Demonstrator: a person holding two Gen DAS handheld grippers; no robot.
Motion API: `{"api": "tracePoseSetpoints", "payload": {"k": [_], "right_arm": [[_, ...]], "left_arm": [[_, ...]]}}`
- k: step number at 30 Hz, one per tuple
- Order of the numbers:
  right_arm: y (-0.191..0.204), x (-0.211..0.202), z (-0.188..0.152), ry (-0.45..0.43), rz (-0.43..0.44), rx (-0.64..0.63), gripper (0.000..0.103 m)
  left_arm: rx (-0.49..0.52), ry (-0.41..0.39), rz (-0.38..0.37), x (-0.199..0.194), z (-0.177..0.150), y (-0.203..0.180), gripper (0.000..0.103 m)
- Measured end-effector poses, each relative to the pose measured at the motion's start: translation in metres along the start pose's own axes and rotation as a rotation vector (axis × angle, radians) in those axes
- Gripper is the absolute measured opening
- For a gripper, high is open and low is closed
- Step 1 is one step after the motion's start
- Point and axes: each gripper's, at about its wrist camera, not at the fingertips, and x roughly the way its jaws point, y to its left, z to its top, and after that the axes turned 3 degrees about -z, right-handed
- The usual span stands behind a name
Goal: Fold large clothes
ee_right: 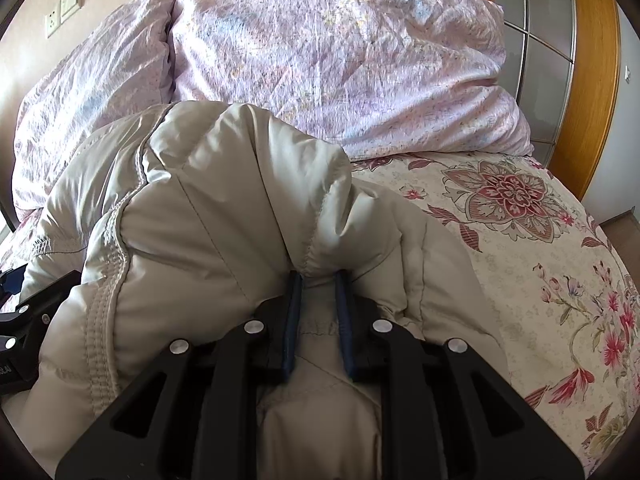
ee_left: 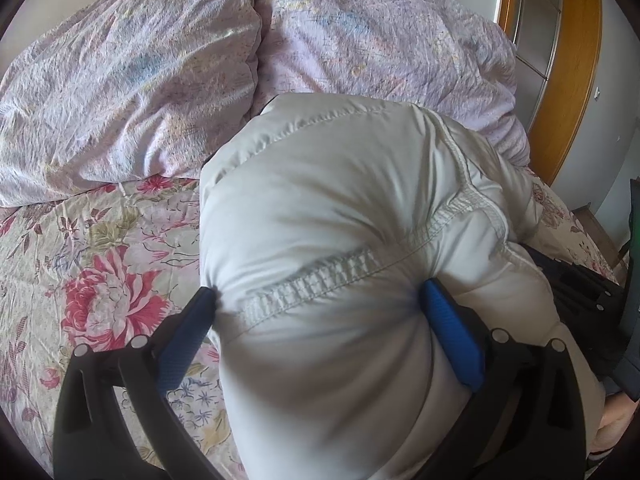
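A puffy pale grey-beige padded jacket point(ee_left: 340, 208) lies bunched on the flowered bed sheet point(ee_left: 92, 264). My left gripper point(ee_left: 320, 300) has its blue pads pressed into both sides of a thick fold of the jacket, with a stitched seam running between them. In the right wrist view the same jacket point(ee_right: 224, 208) is heaped in front of the camera. My right gripper point(ee_right: 318, 280) stands narrow, its blue pads pinching a gathered seam of the jacket. The left gripper's black body point(ee_right: 24, 320) shows at the left edge, half hidden by fabric.
A crumpled lilac duvet point(ee_left: 132, 76) and pillow point(ee_right: 340, 60) fill the head of the bed. To the right stands a wooden-framed door point(ee_right: 580, 72). Bare flowered sheet point(ee_right: 540, 248) lies to the jacket's right. Wall sockets point(ee_right: 68, 8) sit at the upper left.
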Motion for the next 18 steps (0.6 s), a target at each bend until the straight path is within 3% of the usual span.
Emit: {"api": "tracePoseSetpoints", "payload": {"k": [6,9,10,11,12,13,14,16,18], "right_arm": [[-0.003,-0.01,0.006,0.021,-0.001,0.016,0.021],[-0.015,-0.022,0.014,0.084,0.071,0.055,0.024],[-0.019,-0.025,0.016,0.095,0.097,0.074,0.032],[-0.031,-0.033,0.021,0.102,0.144,0.117,0.051],[-0.035,-0.037,0.023,0.099,0.161,0.134,0.061],[-0.044,-0.046,0.026,0.084,0.133,0.155,0.092],[-0.05,-0.055,0.029,0.056,0.11,0.164,0.102],[-0.066,-0.066,0.035,0.042,0.112,0.178,0.102],[-0.084,-0.063,0.038,0.096,0.158,0.223,0.102]], "left_arm": [[-0.003,-0.003,-0.002,-0.006,0.002,0.002,0.101],[-0.034,-0.01,-0.037,-0.016,0.001,0.011,0.101],[-0.05,-0.004,-0.055,-0.019,0.0,0.015,0.101],[-0.066,0.001,-0.07,-0.022,0.0,0.018,0.101],[-0.078,0.006,-0.083,-0.026,0.0,0.022,0.101],[-0.08,0.007,-0.085,-0.028,0.001,0.023,0.101],[-0.076,0.0,-0.082,-0.033,0.001,0.025,0.101],[-0.069,-0.009,-0.08,-0.041,0.002,0.027,0.101],[-0.08,-0.004,-0.111,-0.047,0.002,0.032,0.101]]}}
